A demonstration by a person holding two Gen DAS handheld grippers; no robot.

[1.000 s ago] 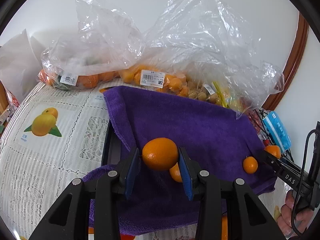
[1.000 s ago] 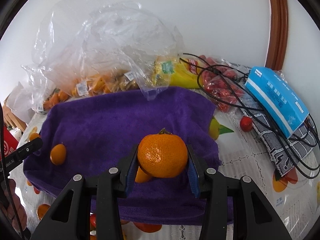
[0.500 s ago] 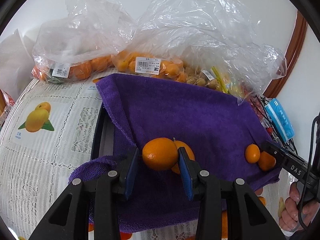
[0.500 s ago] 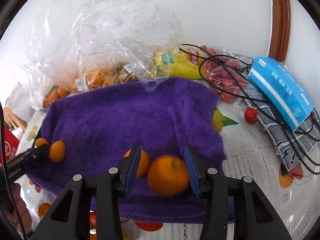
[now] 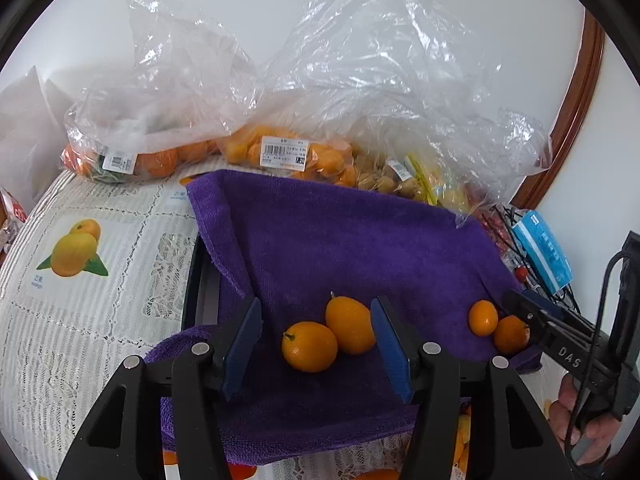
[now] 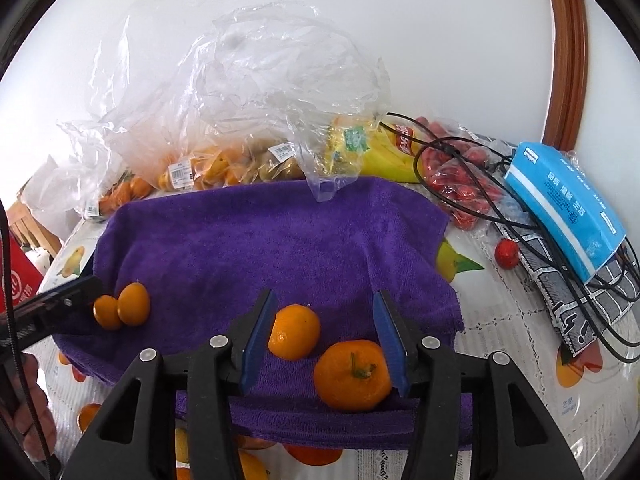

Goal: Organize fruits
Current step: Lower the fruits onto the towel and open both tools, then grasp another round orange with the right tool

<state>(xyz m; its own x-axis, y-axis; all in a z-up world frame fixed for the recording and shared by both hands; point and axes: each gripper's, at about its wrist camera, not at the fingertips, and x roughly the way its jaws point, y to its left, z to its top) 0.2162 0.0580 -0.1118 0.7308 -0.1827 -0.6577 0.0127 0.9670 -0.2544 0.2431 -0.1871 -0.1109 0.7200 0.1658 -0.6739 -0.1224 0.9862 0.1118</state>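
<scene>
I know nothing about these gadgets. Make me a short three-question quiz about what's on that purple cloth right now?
1. True or false: the left claw grips a kumquat.
2. How many loose fruits lie on the towel?
3. The tangerine showing its stem lies: A) in a bag, B) on the towel between the right claw's fingers, C) on the blue packet.

Key: 1 false, the jaws are opening and the pads stand clear of it; 2 four; 3 B.

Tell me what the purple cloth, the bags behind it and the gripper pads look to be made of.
Purple cloth: seemingly terry or microfibre, going by its fuzzy, matte nap and soft folds.
Bags: thin clear plastic film, crinkled and glossy, with fruit showing through.
Gripper pads: blue, smooth and matte, perhaps rubber or plastic; the look leaves it open.
</scene>
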